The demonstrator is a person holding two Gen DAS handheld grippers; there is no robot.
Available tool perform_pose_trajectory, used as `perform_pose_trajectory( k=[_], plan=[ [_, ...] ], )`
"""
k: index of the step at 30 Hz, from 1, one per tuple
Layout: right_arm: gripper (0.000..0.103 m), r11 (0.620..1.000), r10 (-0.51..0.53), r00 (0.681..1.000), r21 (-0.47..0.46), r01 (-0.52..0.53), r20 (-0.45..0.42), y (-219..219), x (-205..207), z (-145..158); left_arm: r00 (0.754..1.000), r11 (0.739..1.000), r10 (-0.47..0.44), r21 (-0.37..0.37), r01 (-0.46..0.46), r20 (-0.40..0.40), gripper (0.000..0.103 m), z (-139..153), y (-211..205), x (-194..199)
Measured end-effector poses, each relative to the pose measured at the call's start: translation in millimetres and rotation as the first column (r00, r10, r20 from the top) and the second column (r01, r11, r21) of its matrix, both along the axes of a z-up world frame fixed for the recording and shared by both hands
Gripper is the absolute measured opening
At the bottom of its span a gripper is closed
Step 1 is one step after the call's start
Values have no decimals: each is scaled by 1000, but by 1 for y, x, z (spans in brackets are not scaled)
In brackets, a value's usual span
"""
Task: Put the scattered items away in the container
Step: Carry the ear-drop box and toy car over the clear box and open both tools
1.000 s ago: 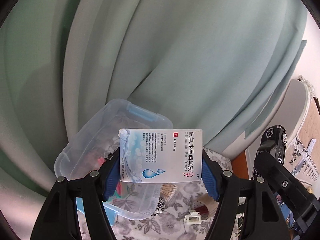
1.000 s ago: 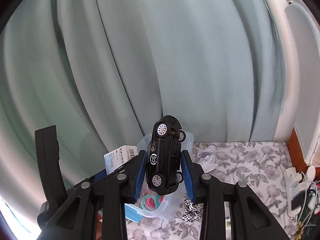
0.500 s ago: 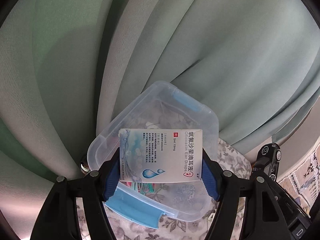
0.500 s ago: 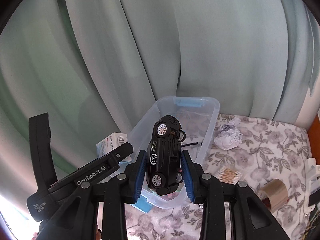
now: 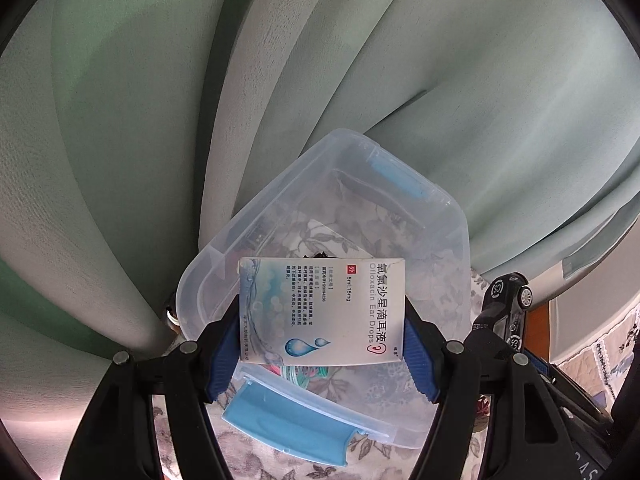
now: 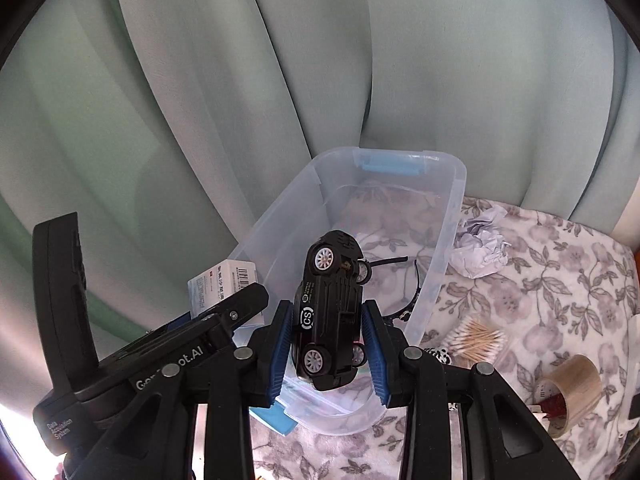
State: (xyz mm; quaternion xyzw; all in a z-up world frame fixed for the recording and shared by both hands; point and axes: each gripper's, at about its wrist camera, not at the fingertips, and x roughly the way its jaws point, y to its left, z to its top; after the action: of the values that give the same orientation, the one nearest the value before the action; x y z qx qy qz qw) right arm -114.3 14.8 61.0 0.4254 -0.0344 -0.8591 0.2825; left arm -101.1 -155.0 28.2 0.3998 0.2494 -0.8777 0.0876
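Left claw point(image 5: 322, 340): blue pads clamped on both side edges of white-and-blue ear-drops carton point(image 5: 320, 312), carton face toward camera. Right claw point(image 6: 328, 348): pads clamped on black toy car point(image 6: 328, 316) with silver wheels, car standing on end. Directly beyond and below both claws: clear plastic storage box point(image 6: 448, 240) with blue latches, open, on grey floral cloth point(image 6: 560, 280); coloured loops on box floor. Right of right claw: cotton swabs point(image 6: 478, 336), brown tape roll point(image 6: 572, 388). Farther: crumpled white paper point(image 6: 482, 246) beside box. Behind: pale green curtain point(image 5: 360, 80).
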Motion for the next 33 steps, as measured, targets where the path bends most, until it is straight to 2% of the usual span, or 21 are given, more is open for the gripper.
perform_pose_trajectory(
  k=[14,18,26,33],
  plan=[
    [38,1000,19,998,22,-21,57,-3,-12,-31,1000,1000,3,-16,-3,18,73,-5,-1,1],
    [38,1000,15,998,22,-16,59,-1,-12,-33,1000,1000,-4,-12,5,23,72,-7,-1,-1],
    [49,1000,2,998,10,-3,61,7,-1,-28,999,1000,-16,-17,17,37,73,-6,3,-1],
    [51,1000,-16,998,-18,17,55,20,9,-22,999,1000,-24,-14,25,48,73,-2,9,2]
  ],
)
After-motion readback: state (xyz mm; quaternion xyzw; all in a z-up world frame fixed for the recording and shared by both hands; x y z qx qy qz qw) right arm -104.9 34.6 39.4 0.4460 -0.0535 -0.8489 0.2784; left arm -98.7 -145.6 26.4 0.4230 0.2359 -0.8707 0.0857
